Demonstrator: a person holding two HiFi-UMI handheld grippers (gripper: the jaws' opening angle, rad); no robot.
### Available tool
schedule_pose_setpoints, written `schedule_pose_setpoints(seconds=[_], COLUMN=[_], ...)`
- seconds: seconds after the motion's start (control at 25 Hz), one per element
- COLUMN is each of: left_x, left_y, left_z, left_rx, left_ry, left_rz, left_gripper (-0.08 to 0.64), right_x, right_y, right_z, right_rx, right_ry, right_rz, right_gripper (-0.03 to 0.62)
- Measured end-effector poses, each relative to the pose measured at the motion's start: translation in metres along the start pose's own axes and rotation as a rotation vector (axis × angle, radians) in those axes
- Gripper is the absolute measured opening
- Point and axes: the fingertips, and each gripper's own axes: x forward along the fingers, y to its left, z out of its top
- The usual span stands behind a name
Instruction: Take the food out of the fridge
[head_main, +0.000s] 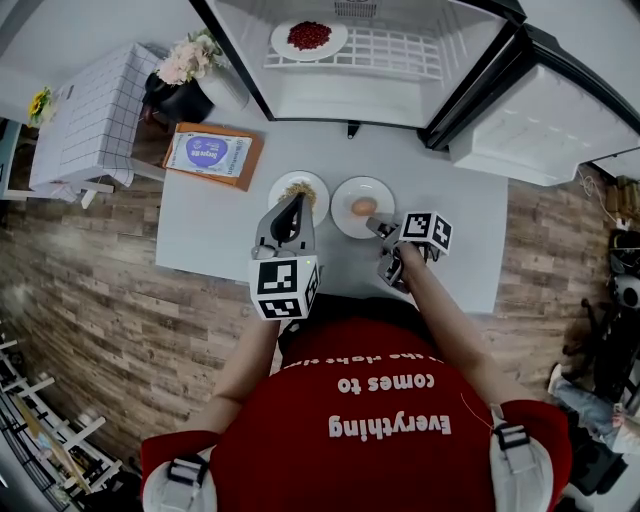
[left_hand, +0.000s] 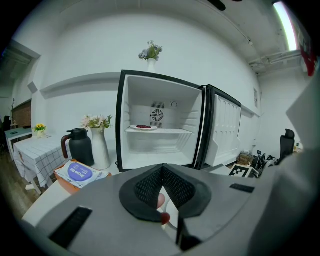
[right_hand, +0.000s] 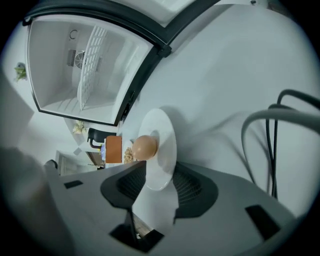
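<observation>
- We find the right gripper (head_main: 379, 229) low over the white rectangular table (head_main: 210, 235). Its jaws stand parted, with the near rim of a small round white plate (head_main: 341, 208) between the pads (they do not seem to press on it).
- On that plate lies a smooth brown egg (head_main: 364, 206). In the right gripper view it sits just beyond the jaw tips, near the plate's middle.
- The left gripper (head_main: 296, 198) has its jaws closed together. It hangs over a second round white plate (head_main: 277, 186), which carries a heap of tan food (head_main: 308, 188) and stands just beside the egg's plate.
- Behind the table we see the white, black-framed fridge (head_main: 385, 95) with its door open. On its white wire shelf (head_main: 390, 50) rests a third white plate (head_main: 283, 46) with a pile of red food (head_main: 309, 35), well apart from both grippers.
- In the left gripper view that red food shows on the shelf beyond the closed jaw tips.
</observation>
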Motion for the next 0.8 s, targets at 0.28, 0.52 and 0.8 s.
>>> schedule_pose_setpoints(seconds=[0.28, 0.52, 0.8], left_x=[-0.001, -0.001, -0.004], left_y=[0.002, 0.0, 0.002], left_z=[-0.002, -0.001, -0.003], left_rx=[0.004, 0.005, 0.011], left_ry=[0.002, -0.003, 0.0], left_rz=[0.0, -0.005, 0.0], left_gripper=[0.008, 0.008, 0.008], right_x=[0.002, -0.002, -0.005], right_y=[0.001, 0.0, -0.007], right_z=[-0.01, -0.014, -0.021], right_rx=[-0.152, -0.349, -0.737], right_ry=[0.054, 0.128, 0.208], right_rz=[-0.071, -0.179, -0.353], right_gripper=[0.22, 0.239, 0.241])
